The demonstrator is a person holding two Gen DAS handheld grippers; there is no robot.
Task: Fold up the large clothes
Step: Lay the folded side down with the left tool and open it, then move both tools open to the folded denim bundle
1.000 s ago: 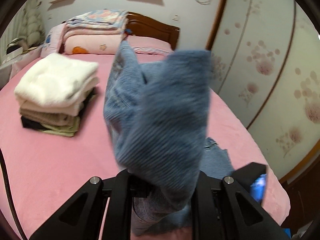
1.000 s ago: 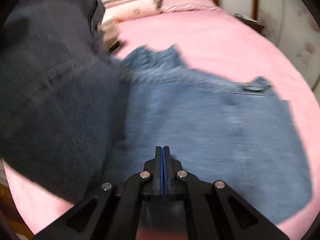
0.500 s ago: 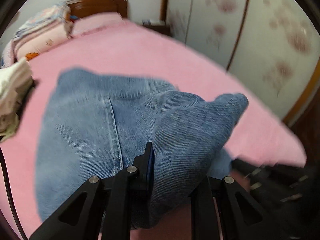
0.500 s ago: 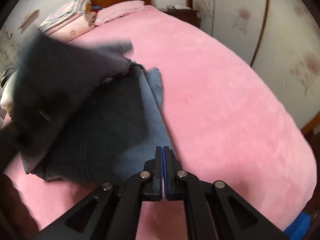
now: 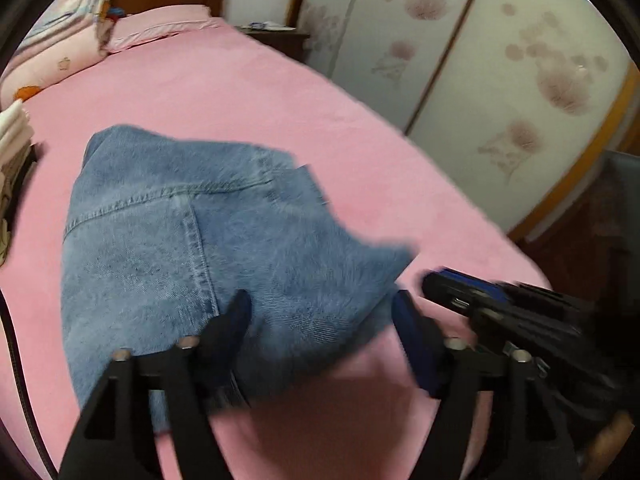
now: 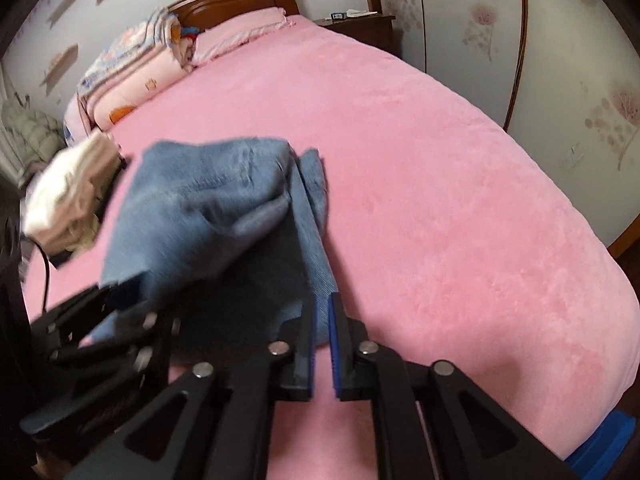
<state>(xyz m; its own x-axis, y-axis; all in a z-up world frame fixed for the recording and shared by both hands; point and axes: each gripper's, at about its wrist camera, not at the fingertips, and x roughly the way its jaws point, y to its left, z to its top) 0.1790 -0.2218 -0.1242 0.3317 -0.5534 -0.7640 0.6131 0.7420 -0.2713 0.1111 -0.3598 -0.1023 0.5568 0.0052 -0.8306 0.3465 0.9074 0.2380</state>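
A pair of blue jeans [image 5: 192, 240] lies folded on the pink bed [image 5: 248, 92]; it also shows in the right wrist view [image 6: 224, 216]. My left gripper [image 5: 324, 308] is open, its fingers spread over the jeans' near edge and holding nothing. It also shows at the left of the right wrist view [image 6: 116, 304]. My right gripper [image 6: 322, 308] is slightly open and empty at the jeans' near right corner; it also shows at the right of the left wrist view [image 5: 460, 288].
A stack of folded clothes [image 6: 68, 196] sits left of the jeans. Folded quilts [image 6: 132, 68] and a pillow [image 6: 240, 28] lie by the wooden headboard [image 6: 236, 0]. A nightstand [image 6: 360, 24] and wardrobe doors [image 5: 500, 60] stand to the right of the bed.
My left gripper has opened and let go of the jeans leg, which now lies folded over the rest. My right gripper has opened a little.
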